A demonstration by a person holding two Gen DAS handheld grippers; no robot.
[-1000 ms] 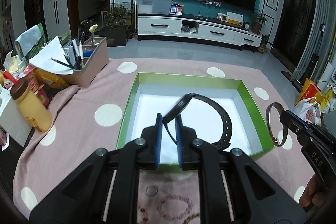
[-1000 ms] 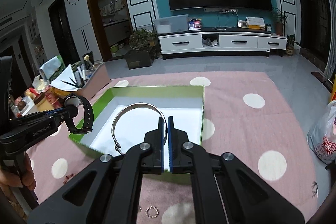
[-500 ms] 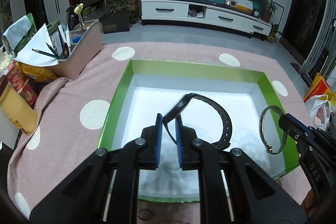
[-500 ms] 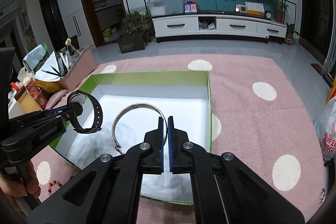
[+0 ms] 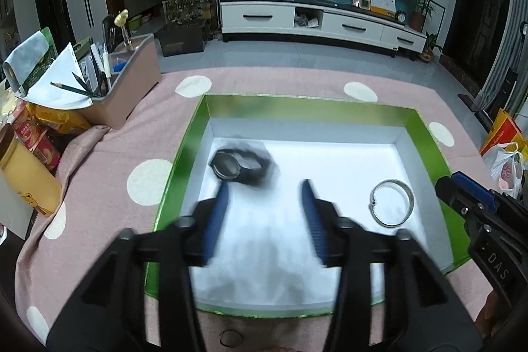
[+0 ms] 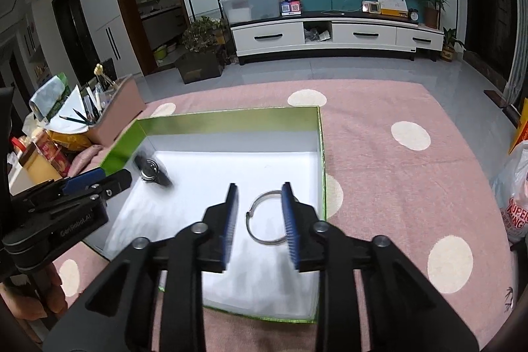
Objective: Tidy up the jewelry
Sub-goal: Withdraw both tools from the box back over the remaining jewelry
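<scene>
Dropped watch (image 5: 239,167), bangle (image 5: 392,207) in box (image 5: 297,103)

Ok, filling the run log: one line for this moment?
left tongs: open | right tongs: open | watch, bangle: in green box

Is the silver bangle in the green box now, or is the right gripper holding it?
In the box. The silver bangle lies flat on the white floor of the green box, and the right gripper is open above it, fingers apart.

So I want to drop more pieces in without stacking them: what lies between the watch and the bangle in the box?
Nothing: in the left wrist view only bare white box floor separates the watch from the bangle.
</scene>
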